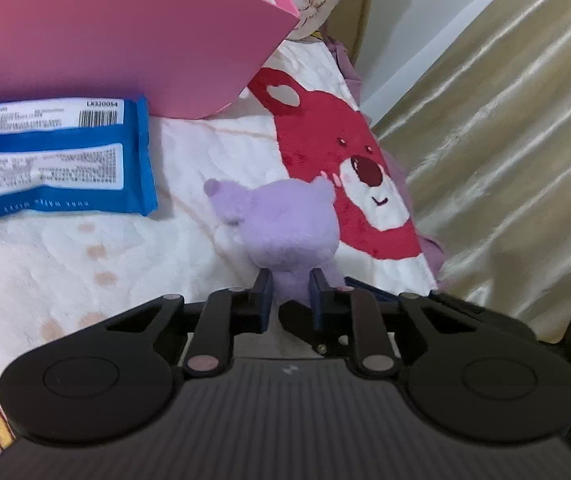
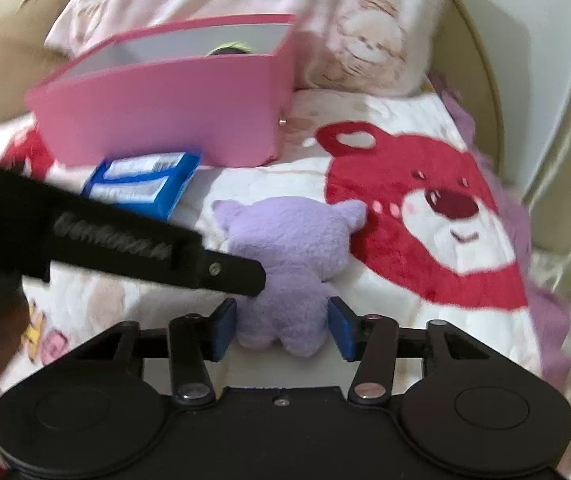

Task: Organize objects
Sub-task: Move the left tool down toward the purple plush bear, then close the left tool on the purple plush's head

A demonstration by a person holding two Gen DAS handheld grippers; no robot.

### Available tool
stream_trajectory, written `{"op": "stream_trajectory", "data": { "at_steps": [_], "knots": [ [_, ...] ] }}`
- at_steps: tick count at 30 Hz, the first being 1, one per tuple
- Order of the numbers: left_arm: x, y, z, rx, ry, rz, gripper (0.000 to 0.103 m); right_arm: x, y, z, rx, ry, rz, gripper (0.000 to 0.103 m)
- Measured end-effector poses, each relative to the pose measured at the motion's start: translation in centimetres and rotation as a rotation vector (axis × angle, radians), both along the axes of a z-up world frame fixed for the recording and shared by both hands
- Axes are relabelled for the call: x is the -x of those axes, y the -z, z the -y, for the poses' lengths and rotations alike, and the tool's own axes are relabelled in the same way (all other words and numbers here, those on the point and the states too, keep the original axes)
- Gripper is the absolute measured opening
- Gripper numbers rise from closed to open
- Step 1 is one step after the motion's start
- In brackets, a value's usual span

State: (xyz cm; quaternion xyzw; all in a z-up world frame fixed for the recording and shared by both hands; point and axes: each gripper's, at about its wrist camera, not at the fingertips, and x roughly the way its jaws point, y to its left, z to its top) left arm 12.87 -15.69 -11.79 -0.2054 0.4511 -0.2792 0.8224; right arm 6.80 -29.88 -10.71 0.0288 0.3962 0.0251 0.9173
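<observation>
A purple plush toy point(image 1: 285, 220) point(image 2: 293, 240) lies on a white blanket with a red bear print point(image 1: 317, 148) point(image 2: 425, 248). My left gripper point(image 1: 290, 282) is shut on a thin lower limb of the toy, blue pads pinching it from both sides. In the right wrist view the left gripper's fingers point(image 2: 237, 274) reach in from the left to the toy's side. My right gripper point(image 2: 282, 304) straddles the toy's lower body, both blue pads against its fur. A blue wipes pack point(image 1: 57, 156) point(image 2: 145, 184) lies to the left, in front of an open pink box point(image 1: 125, 40) point(image 2: 157, 112).
A patterned pillow point(image 2: 345, 32) leans behind the box. A shiny beige curtain point(image 1: 505, 160) hangs along the bed's right edge. Something dark and green shows inside the pink box. A person's hand is blurred at the lower left of the right wrist view.
</observation>
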Motion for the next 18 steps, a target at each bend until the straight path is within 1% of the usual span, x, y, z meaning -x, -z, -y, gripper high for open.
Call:
{"op": "stream_trajectory", "data": {
  "at_steps": [3, 8, 10, 12, 15, 17, 18],
  "knots": [
    [0.3, -0.2, -0.5, 0.026, -0.004, 0.0, 0.018, 0.4, -0.4, 0.0, -0.032, 0.003, 0.006, 0.048],
    [1.0, -0.8, -2.9, 0.033, -0.038, -0.029, 0.018, 1.1, -1.0, -1.4, -0.082, -0.09, -0.001, 0.048],
    [1.1, -0.6, -3.6, 0.013, -0.039, -0.052, 0.018, 1.1, -0.8, -2.1, -0.081, -0.122, -0.016, 0.048],
    [1.1, -0.1, -3.9, 0.01, -0.029, -0.067, 0.018, 0.8, -0.6, -2.7, -0.062, -0.127, -0.02, 0.055],
    [0.9, 0.7, -3.8, 0.052, -0.037, -0.091, 0.021, 0.2, 0.1, -2.9, -0.043, -0.119, -0.032, 0.064],
    [0.9, 0.9, -3.6, 0.066, -0.024, -0.091, 0.022, -0.2, 0.7, -2.6, -0.039, -0.103, -0.043, 0.065],
    [1.0, 0.9, -3.5, 0.071, -0.012, -0.081, 0.022, -0.4, 1.0, -2.5, -0.043, -0.097, -0.049, 0.064]
  ]
}}
